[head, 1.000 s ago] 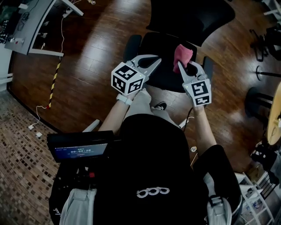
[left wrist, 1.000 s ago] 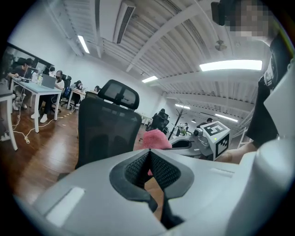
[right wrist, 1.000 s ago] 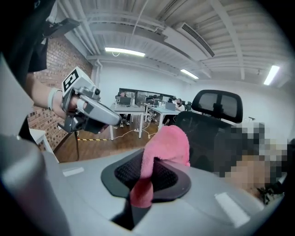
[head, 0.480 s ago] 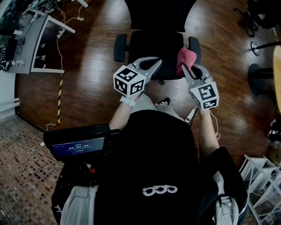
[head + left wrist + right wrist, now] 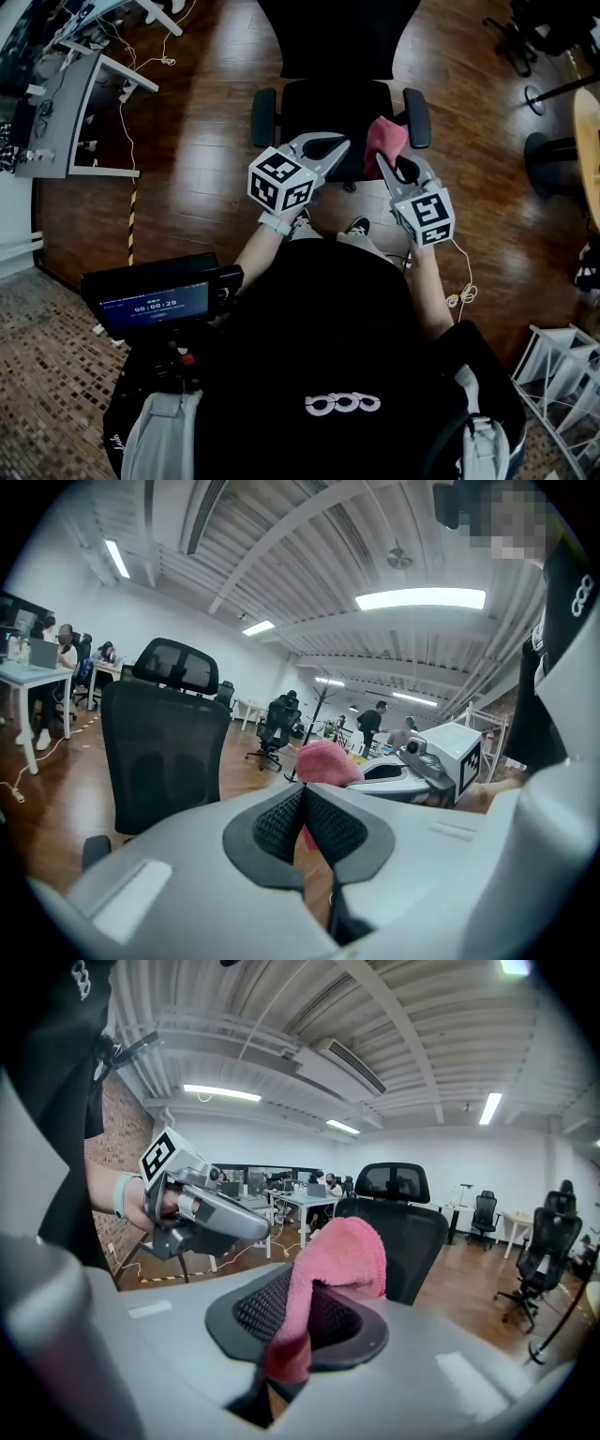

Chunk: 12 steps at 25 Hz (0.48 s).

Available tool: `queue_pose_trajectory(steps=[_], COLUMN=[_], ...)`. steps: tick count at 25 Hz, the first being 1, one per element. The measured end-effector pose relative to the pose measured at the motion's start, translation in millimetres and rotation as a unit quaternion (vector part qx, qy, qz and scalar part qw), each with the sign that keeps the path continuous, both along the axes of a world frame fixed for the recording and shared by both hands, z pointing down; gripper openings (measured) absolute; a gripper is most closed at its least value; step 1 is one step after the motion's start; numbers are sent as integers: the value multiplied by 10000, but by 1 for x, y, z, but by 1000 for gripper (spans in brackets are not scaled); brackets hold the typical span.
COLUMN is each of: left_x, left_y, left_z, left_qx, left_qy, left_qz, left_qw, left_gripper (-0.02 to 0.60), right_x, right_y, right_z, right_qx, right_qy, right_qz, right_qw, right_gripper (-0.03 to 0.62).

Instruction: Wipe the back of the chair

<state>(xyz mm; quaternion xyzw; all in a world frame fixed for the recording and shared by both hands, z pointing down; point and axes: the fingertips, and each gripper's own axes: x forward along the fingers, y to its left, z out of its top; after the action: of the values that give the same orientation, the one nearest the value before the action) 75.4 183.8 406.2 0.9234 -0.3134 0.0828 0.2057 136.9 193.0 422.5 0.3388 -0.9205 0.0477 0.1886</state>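
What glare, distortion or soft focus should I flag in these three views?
Head view: sharp, with glossy reflections on the wood floor. Left gripper view: heavy fisheye, a bright ceiling light, and the shut jaws of the left gripper soft near the lens. Right gripper view: same fisheye; the pink cloth in the right gripper reads clearly, its lower end shadowed.

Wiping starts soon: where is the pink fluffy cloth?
In the head view, the pink fluffy cloth sits clamped in the right gripper, before the black office chair.

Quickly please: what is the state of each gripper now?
Left gripper: closed, jaws together, holding nothing.
Right gripper: closed on a pink fluffy cloth.
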Motion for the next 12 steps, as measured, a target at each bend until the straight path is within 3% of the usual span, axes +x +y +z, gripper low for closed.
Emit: queue_pose_trajectory(steps=[12], left_x=[-26], left_y=[9], left_z=[11], left_qx=[-47], left_qy=[12], left_qz=[-108], left_qw=[9999], left_gripper=[-6], right_x=[-17], right_y=[9], right_z=[13], right_qx=[-123], right_qy=[23], right_qz=[178], right_qw=[9998], right_gripper=[40])
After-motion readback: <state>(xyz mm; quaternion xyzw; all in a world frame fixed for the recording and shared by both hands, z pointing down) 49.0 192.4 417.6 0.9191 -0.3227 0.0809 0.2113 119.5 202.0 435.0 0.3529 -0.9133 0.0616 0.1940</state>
